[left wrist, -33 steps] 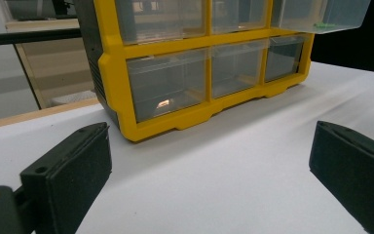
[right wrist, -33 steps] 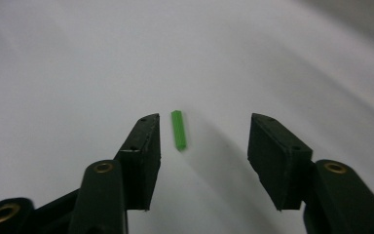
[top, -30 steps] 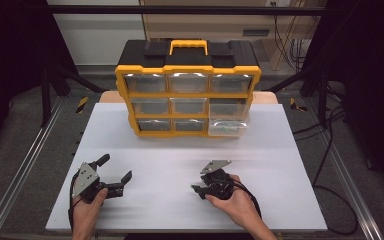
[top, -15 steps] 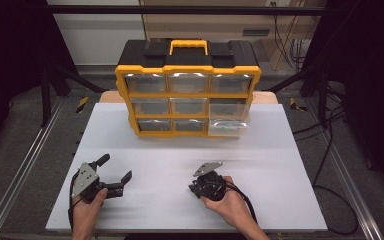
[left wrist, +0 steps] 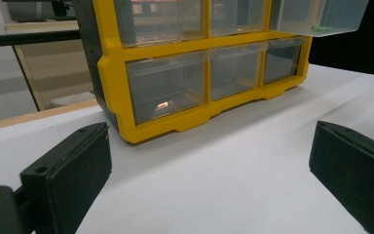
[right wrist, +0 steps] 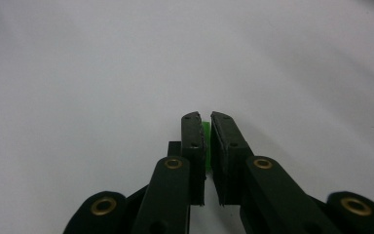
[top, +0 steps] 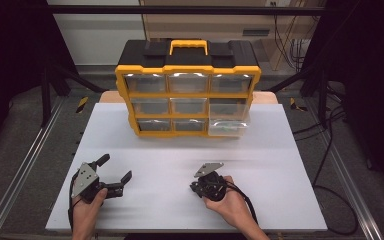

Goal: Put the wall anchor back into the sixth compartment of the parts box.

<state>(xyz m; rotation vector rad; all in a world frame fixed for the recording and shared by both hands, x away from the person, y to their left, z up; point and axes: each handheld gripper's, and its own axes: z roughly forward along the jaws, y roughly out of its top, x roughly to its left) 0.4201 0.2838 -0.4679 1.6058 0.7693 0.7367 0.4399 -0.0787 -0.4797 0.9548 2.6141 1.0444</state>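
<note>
Here, a small green piece (right wrist: 206,131) is clamped in the right gripper (right wrist: 206,122) near the table's (top: 280,165) front edge; the left gripper (top: 116,170) is held open.

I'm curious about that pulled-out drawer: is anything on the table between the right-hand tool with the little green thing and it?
Nothing visible: bare white table lies between the right tool, shut on a small green piece, and the pulled-out clear plastic drawer.
</note>
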